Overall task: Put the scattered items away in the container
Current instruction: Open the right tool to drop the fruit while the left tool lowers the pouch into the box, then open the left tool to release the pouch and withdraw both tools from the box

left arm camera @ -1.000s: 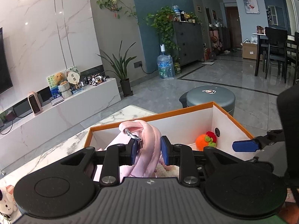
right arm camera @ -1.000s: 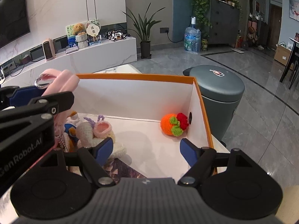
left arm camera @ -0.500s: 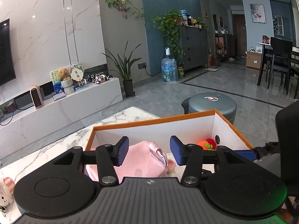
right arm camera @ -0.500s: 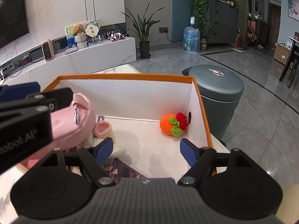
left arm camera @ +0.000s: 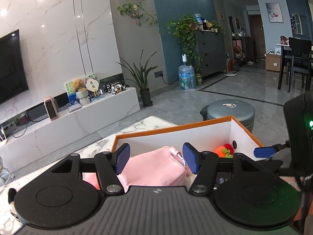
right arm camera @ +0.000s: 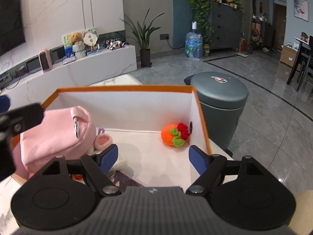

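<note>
Left wrist view shows the left tool (left arm camera: 156, 157) with its blue pads spread wide and nothing between them; the pink pouch (left arm camera: 156, 168) lies below and beyond the gap, free of both pads. That pouch rests inside the orange-rimmed box (left arm camera: 205, 124), against its near left side, with its metal clasp (left arm camera: 181, 159) turned toward the right. Farther right in the box, close to the far right corner, sits the orange crochet fruit (left arm camera: 224, 150) with green leaves and a red top.

From the right wrist view, the right tool (right arm camera: 153, 157) is likewise wide open and grips nothing, hovering over the near edge of the box (right arm camera: 125, 88). The pouch (right arm camera: 58, 137) leans at the left wall, its clasp (right arm camera: 76, 128) hanging down its right end. Just right of it, partly hidden, is a small pink knitted toy (right arm camera: 102, 141) atop something white and fluffy (right arm camera: 119, 161). The crochet fruit (right arm camera: 173, 135) lies beside the right wall, well apart from the pouch. A dark printed card (right arm camera: 125, 180) lies on the box floor near the tool. The box stands on a white marble bench (left arm camera: 148, 124), and a grey round bin (right arm camera: 221, 96) stands on the floor just beyond its right side.
</note>
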`<act>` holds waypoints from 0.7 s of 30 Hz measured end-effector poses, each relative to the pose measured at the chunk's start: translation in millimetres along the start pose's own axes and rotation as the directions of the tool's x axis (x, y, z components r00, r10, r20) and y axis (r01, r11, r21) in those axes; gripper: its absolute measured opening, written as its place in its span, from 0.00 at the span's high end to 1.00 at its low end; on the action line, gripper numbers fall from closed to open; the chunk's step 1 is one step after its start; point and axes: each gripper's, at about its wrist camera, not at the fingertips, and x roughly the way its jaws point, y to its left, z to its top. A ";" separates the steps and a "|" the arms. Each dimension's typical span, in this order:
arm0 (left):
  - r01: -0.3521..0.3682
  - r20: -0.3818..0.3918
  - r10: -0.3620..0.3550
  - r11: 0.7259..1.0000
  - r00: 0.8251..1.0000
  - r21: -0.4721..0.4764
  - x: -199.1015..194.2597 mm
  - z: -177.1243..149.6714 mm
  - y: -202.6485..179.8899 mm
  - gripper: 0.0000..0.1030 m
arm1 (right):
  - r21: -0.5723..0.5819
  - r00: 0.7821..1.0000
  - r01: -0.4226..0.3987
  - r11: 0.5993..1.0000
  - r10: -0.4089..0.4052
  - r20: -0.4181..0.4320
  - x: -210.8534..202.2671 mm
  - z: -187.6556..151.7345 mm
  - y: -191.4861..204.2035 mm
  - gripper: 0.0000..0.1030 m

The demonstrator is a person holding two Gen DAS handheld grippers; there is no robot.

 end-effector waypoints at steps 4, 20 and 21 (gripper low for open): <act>-0.016 0.007 0.016 1.000 1.000 -0.010 -11.4 0.1 1.6 0.30 | 0.005 1.000 -0.008 1.000 0.008 0.011 -10.6 1.1 -0.7 0.21; -0.062 0.062 0.062 0.998 0.996 -0.003 -58.4 -0.3 3.0 0.29 | -0.011 0.990 -0.061 0.998 0.062 0.128 -74.5 13.9 5.8 0.19; -0.067 0.066 0.067 0.998 0.996 -0.003 -61.8 -1.0 3.5 0.29 | -0.012 0.989 -0.065 0.998 0.066 0.135 -78.8 14.1 6.8 0.19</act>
